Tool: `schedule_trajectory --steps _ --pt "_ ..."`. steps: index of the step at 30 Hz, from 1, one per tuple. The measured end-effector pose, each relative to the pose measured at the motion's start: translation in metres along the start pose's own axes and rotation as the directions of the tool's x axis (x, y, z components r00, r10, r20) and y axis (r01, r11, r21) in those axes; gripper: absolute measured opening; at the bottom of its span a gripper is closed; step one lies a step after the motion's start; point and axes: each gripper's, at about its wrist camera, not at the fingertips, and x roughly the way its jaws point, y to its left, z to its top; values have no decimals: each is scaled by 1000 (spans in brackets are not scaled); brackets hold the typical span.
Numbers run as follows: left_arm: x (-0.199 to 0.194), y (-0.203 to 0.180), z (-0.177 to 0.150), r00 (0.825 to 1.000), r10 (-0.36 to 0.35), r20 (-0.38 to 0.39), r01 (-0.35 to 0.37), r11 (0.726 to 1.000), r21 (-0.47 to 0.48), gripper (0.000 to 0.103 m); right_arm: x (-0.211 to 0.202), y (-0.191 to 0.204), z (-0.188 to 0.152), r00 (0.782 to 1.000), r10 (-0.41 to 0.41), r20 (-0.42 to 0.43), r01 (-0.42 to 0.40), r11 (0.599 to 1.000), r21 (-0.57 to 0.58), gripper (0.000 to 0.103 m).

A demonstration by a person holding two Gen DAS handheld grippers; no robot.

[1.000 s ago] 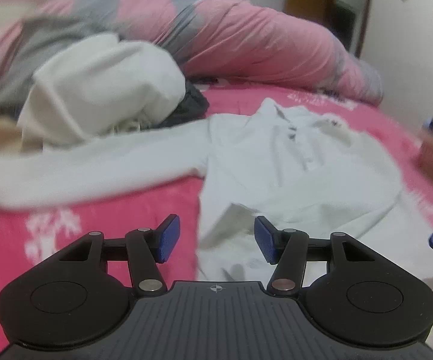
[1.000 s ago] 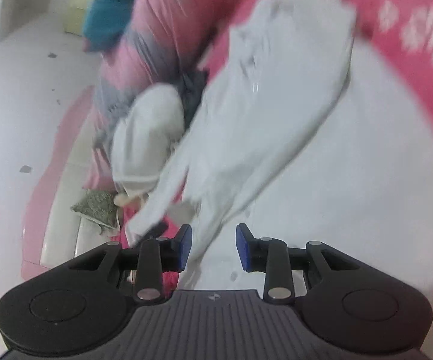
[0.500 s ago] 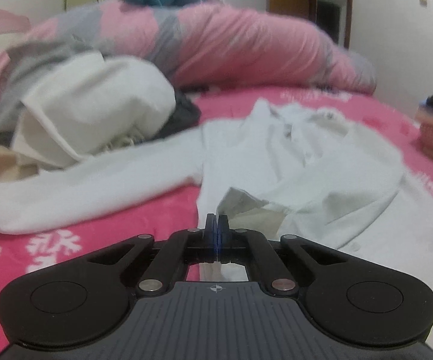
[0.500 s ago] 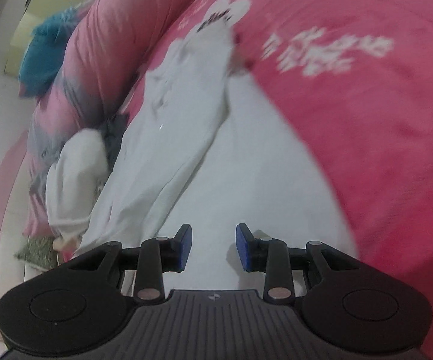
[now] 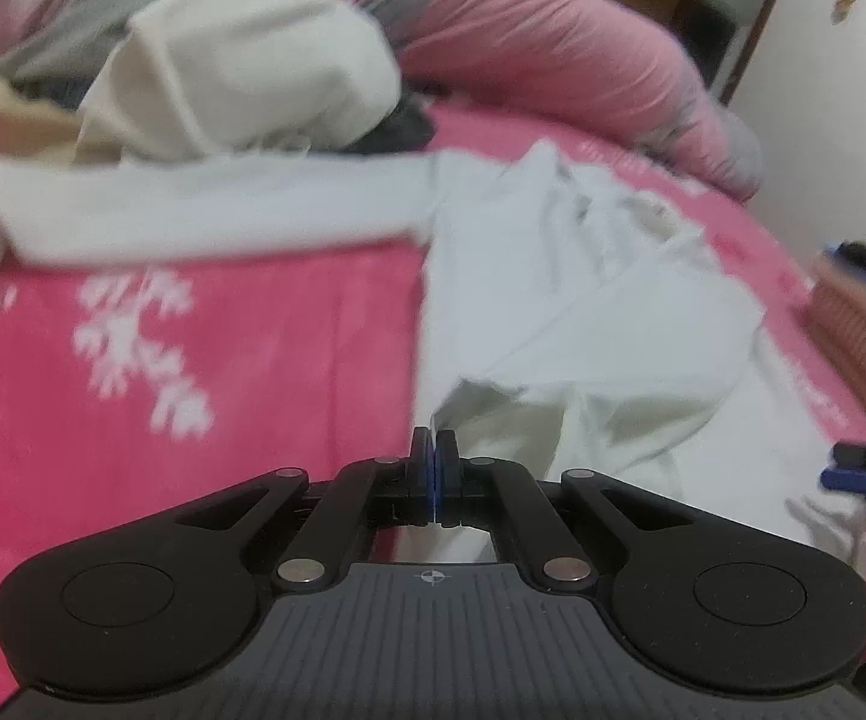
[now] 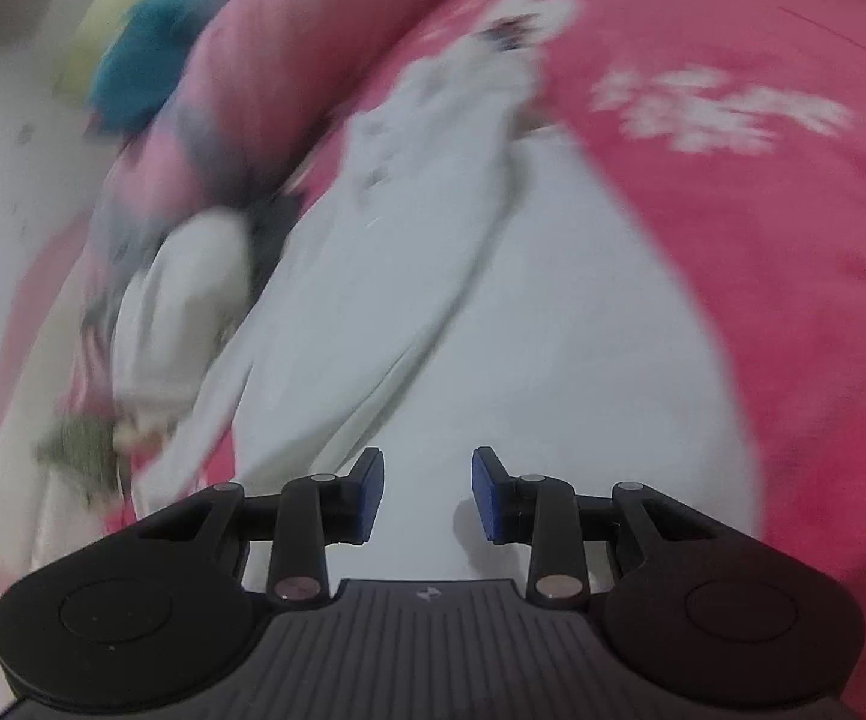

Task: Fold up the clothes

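Left claw: pads pressed together on the near hem of the white shirt, which lies spread on the pink bedspread, one sleeve stretched out to the side. Right claw: released, jaws apart, hovering over the shirt's body. Behind: rolled pink quilt, heap of white cloth, teal item
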Motion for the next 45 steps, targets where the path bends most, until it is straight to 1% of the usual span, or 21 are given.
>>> schedule_trajectory --steps 3,6,10,11,14,15,16,17,18,19,22,24,26,30,32,34,37,40,41,44,45 --pt "2 8 -6 1000 -15 4 15 999 -30 0 14 42 -12 998 49 -36 -55 981 -184 35" --pt "0 14 -9 999 -37 20 38 997 -63 0 27 92 -32 995 86 -59 -103 906 -412 41" --pt "2 21 -8 998 -58 20 60 993 -100 0 52 156 -80 995 76 -60 -96 681 -726 54" --pt "3 21 -8 998 -62 19 63 992 -107 0 59 165 -91 996 64 -55 -83 632 -770 61" --pt "4 24 -8 997 -74 17 76 989 -130 0 77 183 -123 999 27 -30 -39 493 -869 62" --pt "2 23 -8 996 -83 24 86 987 -135 0 83 186 -131 1000 18 1 -7 463 -886 61" --pt "0 23 -8 995 -92 31 96 985 -141 0 89 186 -134 999 -2 34 31 448 -894 49" --pt "-1 23 -8 994 -101 39 106 984 -146 0 95 185 -136 998 -23 67 70 434 -898 21" --pt "-3 23 -7 993 -110 46 116 982 -151 0 99 185 -134 995 -47 93 105 438 -893 6" --pt "-5 23 -7 991 -119 54 126 980 -156 0 104 185 -131 990 -73 119 139 444 -885 0" --pt "-19 17 -5 983 -160 93 173 973 -153 0 79 182 -109 984 -50 169 172 486 -857 0" --pt "-33 11 -3 973 -196 121 211 969 -128 0 50 187 -97 974 -24 226 210 476 -854 0" --pt "-46 1 -3 965 -224 137 234 970 -63 0 18 195 -88 977 6 213 186 465 -866 0" --pt "-58 -23 -14 980 -156 121 140 982 130 0 2 208 -112 996 -29 83 88 341 -936 0" --pt "-53 -22 -21 988 -139 67 128 980 151 0 14 209 -135 997 -80 10 32 281 -959 0" --pt "-44 -15 -28 994 -113 13 110 984 144 0 33 202 -152 990 -123 -72 -31 303 -953 0" --pt "-34 -2 -37 996 -77 -45 82 988 127 0 61 190 -167 971 -165 -171 -95 392 -915 2" --pt "-47 2 -36 994 -111 0 111 989 101 4 74 180 -172 967 -160 -200 -107 457 -883 9" --pt "-52 4 -36 992 -122 15 120 988 93 9 79 177 -174 965 -158 -209 -111 478 -871 12" --pt "-64 9 -35 986 -155 62 150 986 69 27 62 169 -162 972 -86 -218 -141 527 -838 52" --pt "-69 10 -35 983 -165 77 160 985 61 28 52 166 -158 976 -56 -209 -148 531 -834 52"
